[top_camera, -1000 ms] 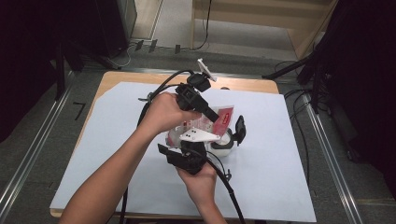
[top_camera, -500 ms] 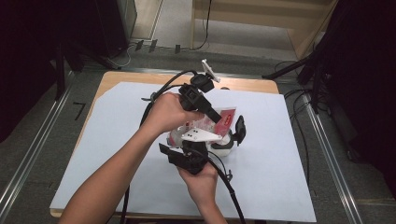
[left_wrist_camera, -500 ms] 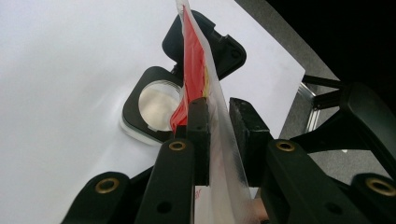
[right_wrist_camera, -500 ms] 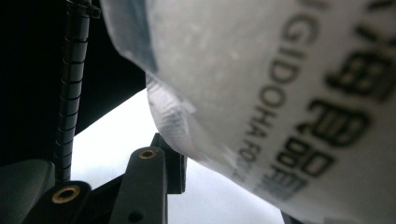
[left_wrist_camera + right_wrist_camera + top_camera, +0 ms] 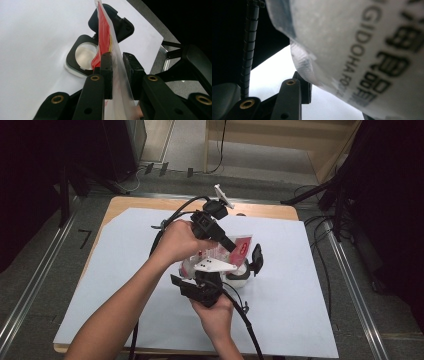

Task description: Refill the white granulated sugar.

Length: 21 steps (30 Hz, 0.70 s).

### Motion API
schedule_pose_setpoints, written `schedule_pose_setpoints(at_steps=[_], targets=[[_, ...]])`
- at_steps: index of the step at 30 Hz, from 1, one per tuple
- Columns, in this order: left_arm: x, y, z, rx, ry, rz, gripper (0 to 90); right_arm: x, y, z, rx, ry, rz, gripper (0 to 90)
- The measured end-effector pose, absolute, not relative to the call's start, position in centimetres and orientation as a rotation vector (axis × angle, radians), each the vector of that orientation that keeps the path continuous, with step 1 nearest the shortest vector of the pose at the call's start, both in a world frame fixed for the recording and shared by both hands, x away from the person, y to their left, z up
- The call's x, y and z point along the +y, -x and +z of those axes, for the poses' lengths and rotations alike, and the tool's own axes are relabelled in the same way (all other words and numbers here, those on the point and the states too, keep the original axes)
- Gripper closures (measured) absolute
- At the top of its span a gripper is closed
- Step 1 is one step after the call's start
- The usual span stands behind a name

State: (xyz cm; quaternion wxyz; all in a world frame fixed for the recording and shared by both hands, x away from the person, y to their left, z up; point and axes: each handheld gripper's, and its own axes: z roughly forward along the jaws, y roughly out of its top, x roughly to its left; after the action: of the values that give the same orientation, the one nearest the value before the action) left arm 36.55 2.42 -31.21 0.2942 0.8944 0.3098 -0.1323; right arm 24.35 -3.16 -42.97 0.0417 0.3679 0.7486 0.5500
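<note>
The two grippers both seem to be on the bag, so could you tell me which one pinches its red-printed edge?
The left gripper: its jaws clamp the thin edge of the bag with red print. The right gripper holds the bulging white part.

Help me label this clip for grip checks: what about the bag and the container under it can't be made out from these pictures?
- Bag's contents: right gripper view is too close and blurred, its print cut off at the edge.
- Right gripper's hold: one of its fingers shows beside the bag; the other is cut off by the frame.
- Container: in the high view, the hands and bag cover most of it.
- Left gripper: the bag passes between its fingers; the bag's lower end is cut off.
</note>
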Motion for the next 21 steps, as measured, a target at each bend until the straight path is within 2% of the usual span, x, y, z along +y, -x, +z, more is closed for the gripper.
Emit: schedule_pose_setpoints(at_steps=[21], targets=[[5.9, -35.0, -32.5, 0.815, -2.293, -0.368, 79.8, -1.9, -23.4, -44.8, 2.345, -1.030, 1.584, 62.9]])
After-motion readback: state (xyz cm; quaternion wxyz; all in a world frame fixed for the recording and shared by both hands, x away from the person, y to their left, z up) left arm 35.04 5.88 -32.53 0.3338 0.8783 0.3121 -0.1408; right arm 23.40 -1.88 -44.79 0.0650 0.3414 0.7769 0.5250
